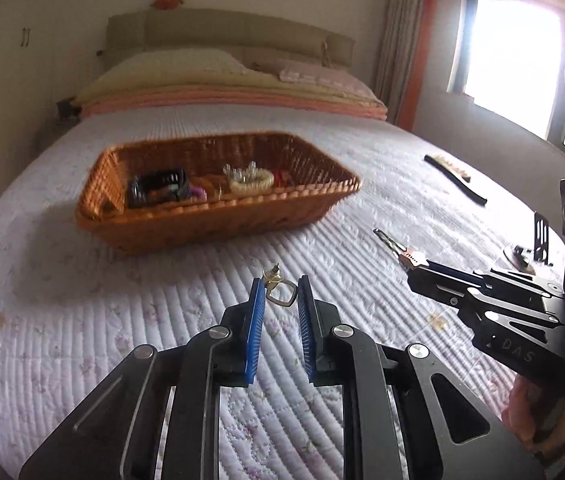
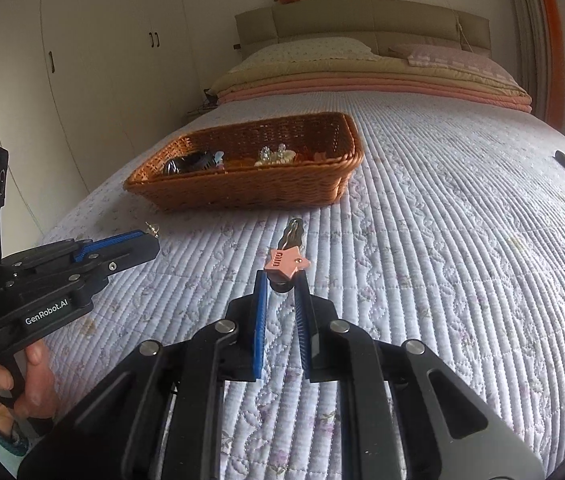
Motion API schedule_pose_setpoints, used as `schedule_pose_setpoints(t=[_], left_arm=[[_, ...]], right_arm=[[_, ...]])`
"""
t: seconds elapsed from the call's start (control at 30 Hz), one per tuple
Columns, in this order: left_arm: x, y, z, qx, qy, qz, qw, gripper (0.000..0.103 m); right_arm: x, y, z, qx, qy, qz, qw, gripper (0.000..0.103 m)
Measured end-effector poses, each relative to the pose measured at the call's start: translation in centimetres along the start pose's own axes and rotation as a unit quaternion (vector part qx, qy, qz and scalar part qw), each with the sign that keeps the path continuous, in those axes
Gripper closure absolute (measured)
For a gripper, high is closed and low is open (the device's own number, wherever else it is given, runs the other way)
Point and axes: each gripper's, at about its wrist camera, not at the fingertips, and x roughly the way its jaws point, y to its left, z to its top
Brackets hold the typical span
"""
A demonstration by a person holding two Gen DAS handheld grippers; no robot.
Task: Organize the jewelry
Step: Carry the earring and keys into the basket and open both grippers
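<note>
Left gripper [image 1: 280, 288] pinches a gold earring [image 1: 278, 292] at the very fingertips, short of the basket [image 1: 218, 196]; the hold looks marginal, so the earring could slip onto the quilt [image 1: 162, 320] on the carry. Earring: small gold open frame with a stud post on top. Right gripper [image 2: 282, 285] is pressed on a hair clip [image 2: 288, 256], also short of the basket: pink star, wavy metal prong, mostly overhanging, may pivot out.
</note>
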Motion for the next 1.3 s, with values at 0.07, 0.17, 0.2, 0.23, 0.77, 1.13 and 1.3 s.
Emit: schedule_pose_setpoints(t=[0.07, 0.17, 0.2, 0.23, 0.77, 1.13, 1.3], left_arm=[[-1.0, 0.0, 1.3, 0.003, -0.019, 0.003, 0.9998, 0.088], [-1.7, 0.7, 3.9, 0.003, -0.045, 0.007, 0.9990, 0.088], [-1.7, 0.9, 4.4, 0.002, -0.049, 0.005, 0.9988, 0.088], [-1.5, 1.4, 5.6, 0.000, -0.054, 0.004, 0.9985, 0.088], [12.1, 7.9, 12.1, -0.061, 0.047, -0.037, 0.9964, 0.088], [14.2, 7.7, 11.0, -0.037, 0.063, -0.034, 0.9967, 0.082], [12.1, 7.9, 11.1, -0.050, 0.045, -0.058, 0.9961, 0.066]], right_arm=[[-0.7, 0.4, 1.2, -0.003, -0.016, 0.004, 1.000, 0.091], [-1.7, 1.4, 4.1, -0.018, -0.047, 0.007, 0.999, 0.091], [-1.7, 1.7, 5.3, -0.022, -0.055, 0.011, 0.998, 0.091], [-1.6, 1.9, 6.6, -0.026, -0.060, 0.013, 0.998, 0.091], [16.6, -1.3, 16.0, 0.051, 0.084, 0.048, 0.994, 0.091], [20.4, -2.5, 15.7, 0.086, 0.132, 0.053, 0.986, 0.090], [18.1, -2.7, 15.4, 0.104, 0.120, 0.073, 0.985, 0.070]])
